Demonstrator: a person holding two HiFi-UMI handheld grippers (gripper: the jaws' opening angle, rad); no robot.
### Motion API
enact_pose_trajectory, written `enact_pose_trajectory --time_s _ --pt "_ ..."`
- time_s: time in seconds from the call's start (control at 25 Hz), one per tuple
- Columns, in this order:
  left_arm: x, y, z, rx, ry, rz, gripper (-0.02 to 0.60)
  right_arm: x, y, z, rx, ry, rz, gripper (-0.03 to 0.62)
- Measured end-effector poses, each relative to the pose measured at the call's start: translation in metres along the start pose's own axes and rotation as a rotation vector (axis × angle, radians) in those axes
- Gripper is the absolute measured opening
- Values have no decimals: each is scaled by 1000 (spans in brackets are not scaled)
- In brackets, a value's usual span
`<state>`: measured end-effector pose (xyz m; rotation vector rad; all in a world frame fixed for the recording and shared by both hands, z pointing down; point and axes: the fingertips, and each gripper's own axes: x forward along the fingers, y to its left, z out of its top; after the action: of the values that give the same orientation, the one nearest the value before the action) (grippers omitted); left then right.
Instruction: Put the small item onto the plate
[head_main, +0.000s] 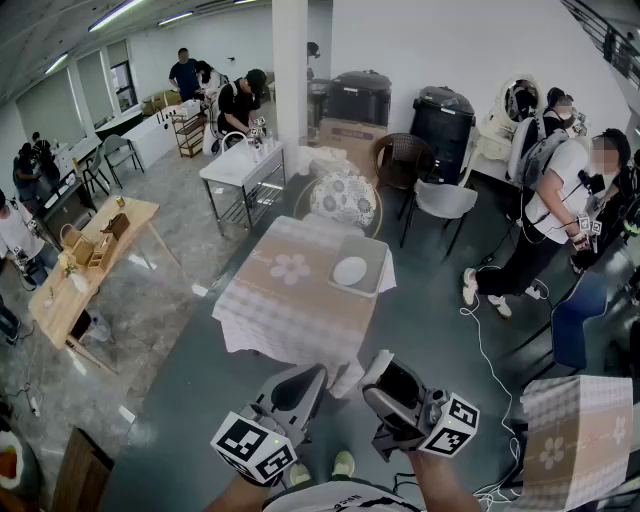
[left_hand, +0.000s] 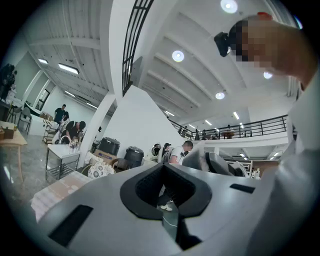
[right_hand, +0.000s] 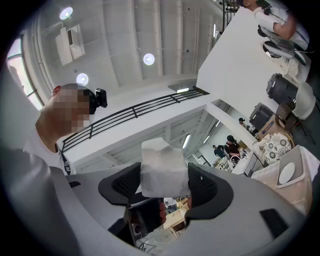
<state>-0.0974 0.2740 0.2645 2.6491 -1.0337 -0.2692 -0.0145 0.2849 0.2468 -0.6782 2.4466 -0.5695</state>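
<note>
In the right gripper view a small white block (right_hand: 163, 170) sits between the two dark pads, which touch both its sides; my right gripper (right_hand: 164, 184) is shut on it. In the head view both grippers are held low near my body, well short of the table with the checked cloth (head_main: 285, 300). On that table a grey tray (head_main: 372, 250) holds the white plate (head_main: 350, 271), also the plate (right_hand: 286, 173) at the far right. My left gripper (head_main: 300, 385) has its jaws together with nothing between them (left_hand: 163, 172).
Several people stand around the room. A chair (head_main: 440, 200) and a patterned round cushion (head_main: 345, 198) lie behind the table. A cable (head_main: 478, 330) trails on the floor at right. A second checked-cloth table (head_main: 575, 440) is at bottom right, a wooden table (head_main: 95, 255) at left.
</note>
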Motion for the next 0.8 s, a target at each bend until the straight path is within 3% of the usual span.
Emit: enact_pose_trajectory --time_s 0.8 --pt "14 -16 -14 0 25 13 6 -19 -5 8 17 5 12 305"
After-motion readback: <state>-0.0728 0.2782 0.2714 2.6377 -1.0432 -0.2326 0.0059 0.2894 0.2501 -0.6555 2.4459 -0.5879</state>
